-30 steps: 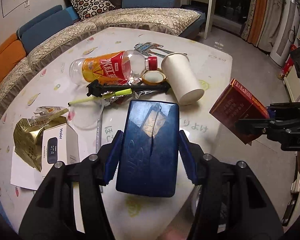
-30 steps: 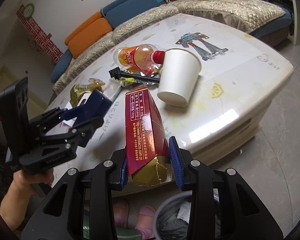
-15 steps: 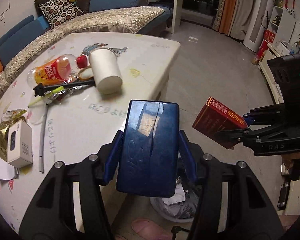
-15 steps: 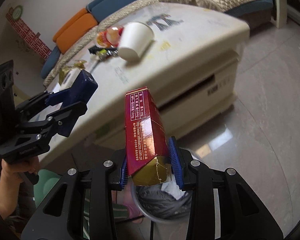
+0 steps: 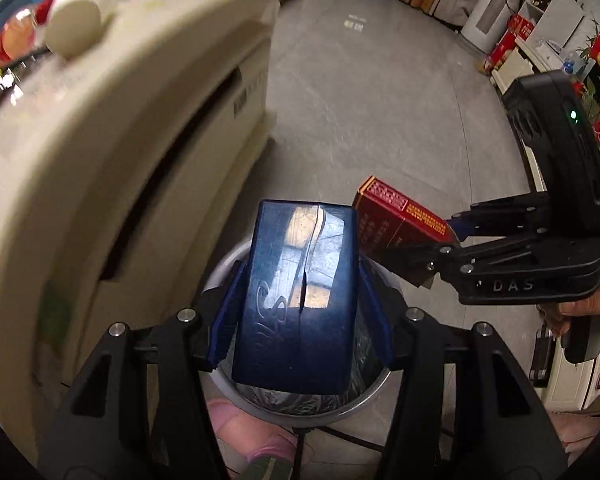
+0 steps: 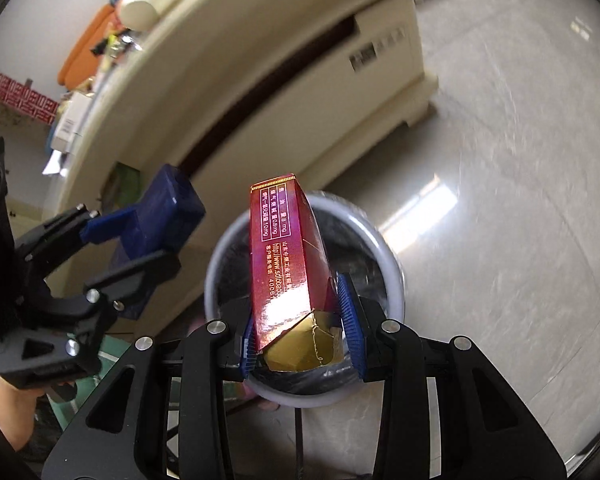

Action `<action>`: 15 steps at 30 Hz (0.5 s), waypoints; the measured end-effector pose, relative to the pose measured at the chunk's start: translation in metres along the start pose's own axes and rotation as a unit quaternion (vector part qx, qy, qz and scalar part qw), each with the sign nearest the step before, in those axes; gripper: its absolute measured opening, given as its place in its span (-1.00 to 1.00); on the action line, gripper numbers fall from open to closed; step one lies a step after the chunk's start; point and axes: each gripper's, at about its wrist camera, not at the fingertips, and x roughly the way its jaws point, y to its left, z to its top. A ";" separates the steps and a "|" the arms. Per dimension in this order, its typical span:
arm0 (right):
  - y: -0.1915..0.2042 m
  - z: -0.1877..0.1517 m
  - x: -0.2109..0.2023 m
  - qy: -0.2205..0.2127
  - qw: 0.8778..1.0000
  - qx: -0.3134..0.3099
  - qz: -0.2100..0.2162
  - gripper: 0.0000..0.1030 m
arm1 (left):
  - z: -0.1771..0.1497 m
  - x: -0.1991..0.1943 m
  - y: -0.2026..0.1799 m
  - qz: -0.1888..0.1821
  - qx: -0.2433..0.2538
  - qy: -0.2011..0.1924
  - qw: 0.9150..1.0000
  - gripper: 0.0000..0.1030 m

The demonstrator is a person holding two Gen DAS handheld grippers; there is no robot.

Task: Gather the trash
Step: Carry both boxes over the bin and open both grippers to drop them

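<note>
My left gripper is shut on a glossy dark blue box, held just above a round white-rimmed trash bin with a dark liner. The right gripper is shut on a red carton with a gold end, also over the bin. In the left wrist view the red carton and the right gripper come in from the right, beside the blue box. In the right wrist view the blue box and the left gripper sit left of the bin.
The cream coffee table rises at the left, close to the bin, with a white paper cup and a bottle on top. Grey tiled floor spreads to the right. A person's foot in pink is near the bin.
Both grippers have come off the tabletop and dropped beside the table's edge, carrying the blue box and the red carton over the trash bin. Both grips are unchanged.
</note>
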 end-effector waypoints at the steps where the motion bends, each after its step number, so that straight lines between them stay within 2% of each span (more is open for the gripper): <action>1: -0.004 -0.004 0.006 0.006 1.000 0.006 -0.002 -0.29 | -0.003 0.007 0.001 -0.002 0.002 0.010 1.000 0.01; 5: -0.015 -0.010 0.030 0.030 0.999 0.021 -0.008 -0.29 | -0.014 0.035 0.001 -0.005 0.013 0.051 0.999 0.01; 15: -0.028 -0.025 0.084 0.088 0.995 0.048 -0.025 -0.24 | -0.031 0.080 0.013 0.026 0.020 0.119 0.992 0.02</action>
